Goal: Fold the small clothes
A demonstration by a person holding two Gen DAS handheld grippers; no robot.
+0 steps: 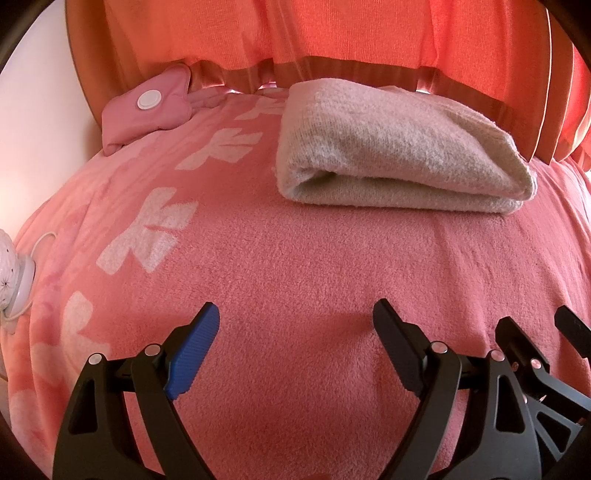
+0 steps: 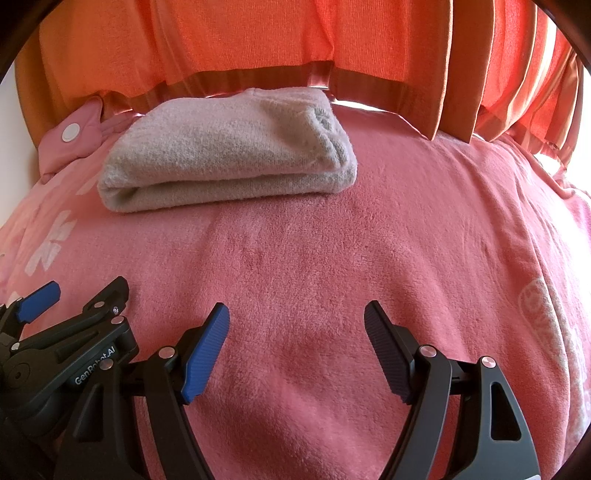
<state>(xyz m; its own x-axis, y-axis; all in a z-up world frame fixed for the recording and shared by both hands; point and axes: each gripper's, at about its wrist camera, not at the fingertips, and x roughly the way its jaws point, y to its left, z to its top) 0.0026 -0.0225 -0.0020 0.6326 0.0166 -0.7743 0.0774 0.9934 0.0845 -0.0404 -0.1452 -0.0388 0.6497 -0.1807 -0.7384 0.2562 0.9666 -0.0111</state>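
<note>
Left wrist view: the left gripper (image 1: 295, 325) hangs over the pink blanket (image 1: 295, 258) with its fingers spread wide and nothing between them. The right gripper (image 1: 535, 332) shows at the lower right edge, close beside it. The garment (image 1: 399, 155), a pale beige fleecy piece, lies already folded into a thick flat bundle on the blanket, well ahead of the fingers and toward the right, near the orange curtain (image 1: 332, 33). Its rounded fold edge faces the camera. A pink pouch (image 1: 147, 107) with a white button lies at the far left, apart from the garment. A white device with a cord (image 1: 18, 273) sits at the left edge.

Right wrist view: the right gripper (image 2: 295, 321) also has its fingers wide apart and empty, above the blanket (image 2: 332, 258). The left gripper (image 2: 85, 299) shows at the lower left. The garment (image 2: 229, 155) lies ahead and to the left, with loose layered ends bunched at its right side. The pouch (image 2: 70, 136) lies just beyond its left end.

Handling, as a judgement: the garment looks light, soft and limp, with a napped surface that should not slip in ribbed fingers. Layers may slide apart if one alone is pinched. Take hold across the full thickness at the near fold edge, one gripper toward each end, to keep the bundle together.
</note>
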